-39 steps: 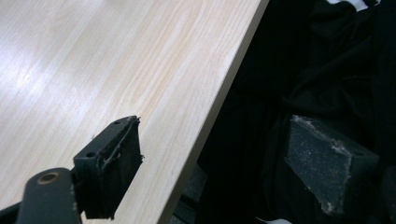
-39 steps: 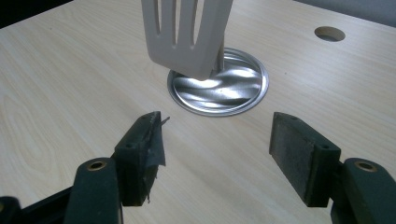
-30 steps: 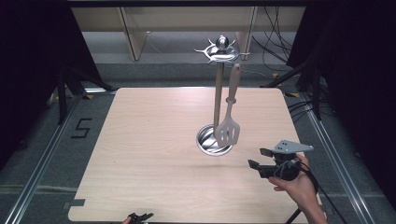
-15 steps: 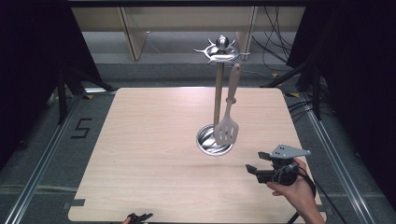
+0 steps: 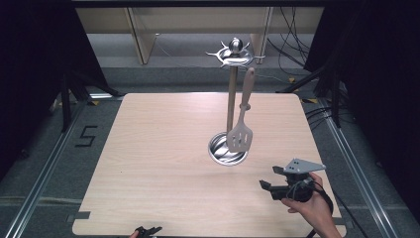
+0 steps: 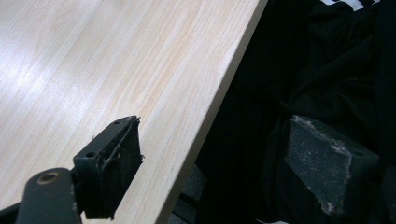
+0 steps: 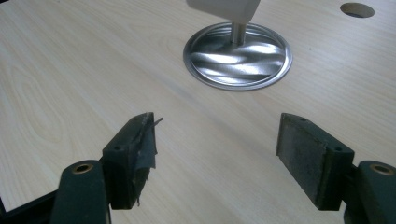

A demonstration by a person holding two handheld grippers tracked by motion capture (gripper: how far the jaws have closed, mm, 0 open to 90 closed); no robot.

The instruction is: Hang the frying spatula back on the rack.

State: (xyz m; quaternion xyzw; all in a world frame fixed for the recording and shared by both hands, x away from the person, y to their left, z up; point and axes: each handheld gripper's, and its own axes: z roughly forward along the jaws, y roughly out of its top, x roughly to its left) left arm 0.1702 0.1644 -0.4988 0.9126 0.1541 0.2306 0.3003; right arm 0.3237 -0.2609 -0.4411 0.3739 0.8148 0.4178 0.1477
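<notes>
High view: slotted spatula [image 5: 240, 135] hangs from the utensil stand [image 5: 231, 99], its blade over the stand's round steel base [image 5: 227, 148] mid tabletop [image 5: 163, 148]. Right gripper [image 5: 267, 184], near the front-right corner and apart from the base, has jaws spread, empty. Left gripper [image 5: 148, 230] at the front edge, jaws spread over the edge.

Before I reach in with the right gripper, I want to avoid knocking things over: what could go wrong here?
1. The slotted spatula hangs freely from the stand's hook ring; a nudge could swing it or unhook it.
2. The utensil stand is tall on a small round base, so a sideways push on the pole might tip it.
3. The left gripper straddles the table edge and could catch on it.
</notes>
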